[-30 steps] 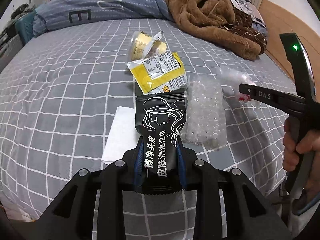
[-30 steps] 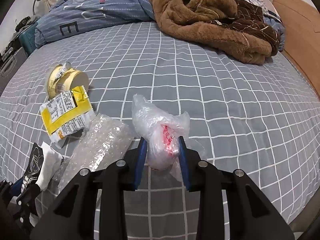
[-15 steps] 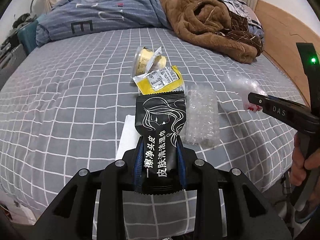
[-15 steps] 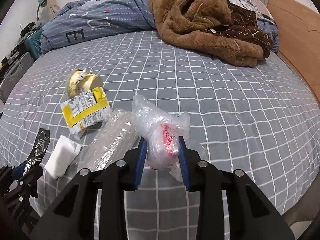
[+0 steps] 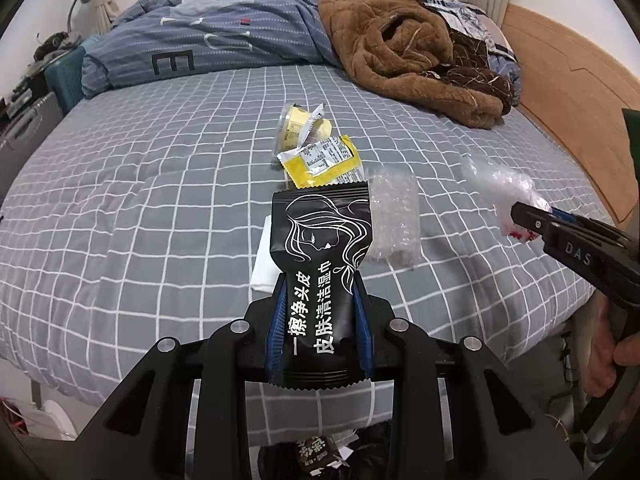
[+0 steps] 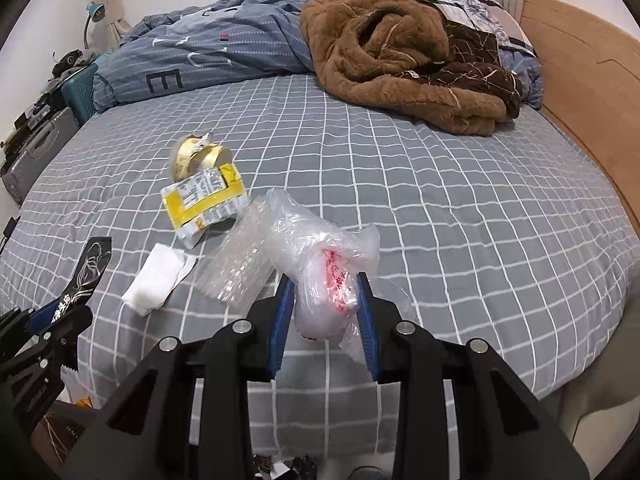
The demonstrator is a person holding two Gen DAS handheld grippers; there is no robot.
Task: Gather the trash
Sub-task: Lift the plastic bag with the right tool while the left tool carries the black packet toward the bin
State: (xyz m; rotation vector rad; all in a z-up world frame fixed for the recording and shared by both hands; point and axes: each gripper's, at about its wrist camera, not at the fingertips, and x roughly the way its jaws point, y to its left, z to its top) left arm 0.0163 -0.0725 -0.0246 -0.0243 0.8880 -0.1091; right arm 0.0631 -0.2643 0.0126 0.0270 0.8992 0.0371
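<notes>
- Nearest, left gripper [image 5: 320, 312]: we have it clenched on a black sachet [image 5: 322, 256], pinched at the lower half, top half sticking up free of the bed [image 5: 140, 184].
- Right gripper [image 6: 325, 308]: clamped on a crumpled clear bag [image 6: 320, 264] with red print; a loose tail hangs below the right pad.
- Both loads are off the sheet, both grippers near the bed's front edge.
- Below the grippers, dark stuff with a wrapper [image 5: 316, 454] shows at the frame bottom; looks like where trash goes, can't tell if it's a bin.
- Step in hand, our call: carry both pieces back and down to that spot. Keep both squeezes firm, let go only once we are right above it, one side at a time.
- Watch the bag tail: it could snag or slip, so no jerks.
- Still on the bed, just past the grippers: white tissue [image 6: 158, 280] and bubble wrap [image 6: 240, 268], side by side.
- Further: yellow packet [image 6: 204, 200], its far end touching a tipped cup [image 6: 200, 158].
- Far: brown blanket [image 6: 400, 52], blue duvet [image 6: 208, 52]. Not trash, we leave them.
- Four pieces left, so roughly a third done, our guess.
</notes>
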